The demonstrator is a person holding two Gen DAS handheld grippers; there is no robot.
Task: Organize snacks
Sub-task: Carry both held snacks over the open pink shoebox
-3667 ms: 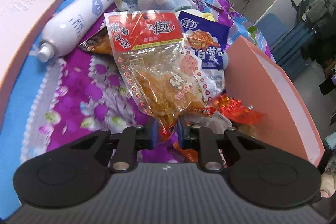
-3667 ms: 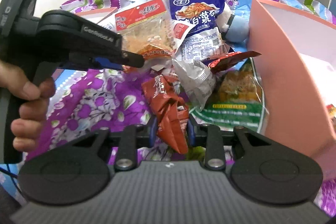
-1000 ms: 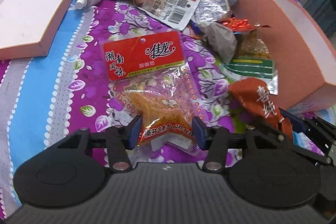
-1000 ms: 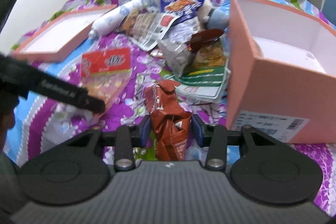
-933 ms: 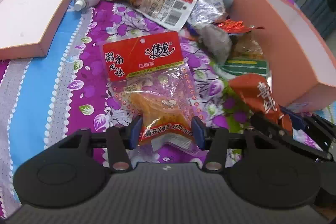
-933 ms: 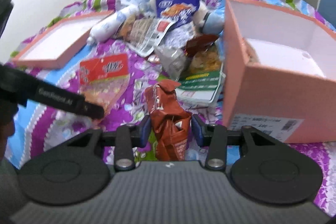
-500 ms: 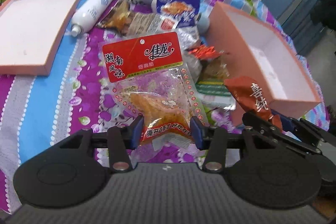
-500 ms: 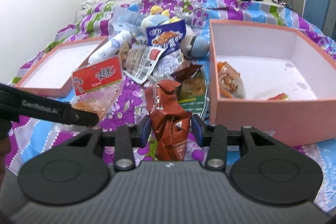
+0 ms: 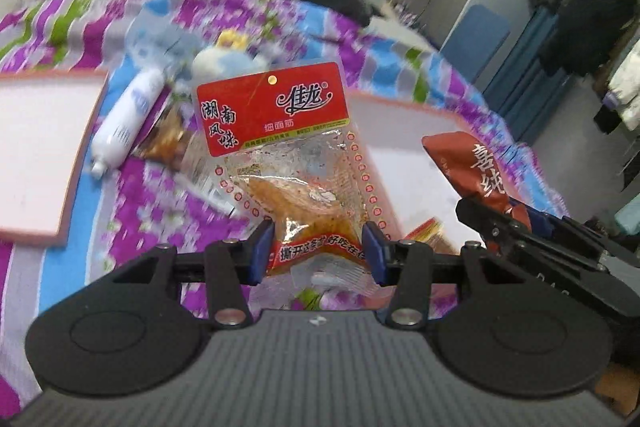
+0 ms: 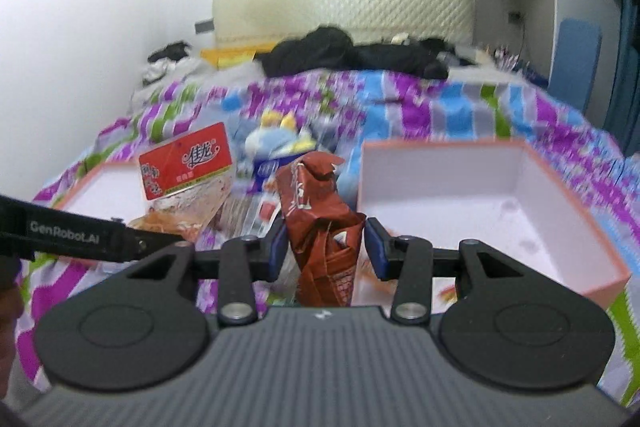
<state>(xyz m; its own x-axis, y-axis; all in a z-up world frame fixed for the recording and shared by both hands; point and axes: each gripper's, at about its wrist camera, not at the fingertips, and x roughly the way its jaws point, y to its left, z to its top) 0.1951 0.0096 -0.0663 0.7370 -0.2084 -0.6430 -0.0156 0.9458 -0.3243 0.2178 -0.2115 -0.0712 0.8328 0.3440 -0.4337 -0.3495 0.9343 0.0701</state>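
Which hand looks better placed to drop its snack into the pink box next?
Probably the right. The right gripper holds the brown packet beside the open pink box, whose near wall sits just past that jaw. The left gripper, holding the red-label packet, sits farther from it.

even, soft indoor light; bedspread [image 9: 132,203] and box [image 10: 492,195] smeared by motion blur, held packets sharp, fisheye bending the edges.
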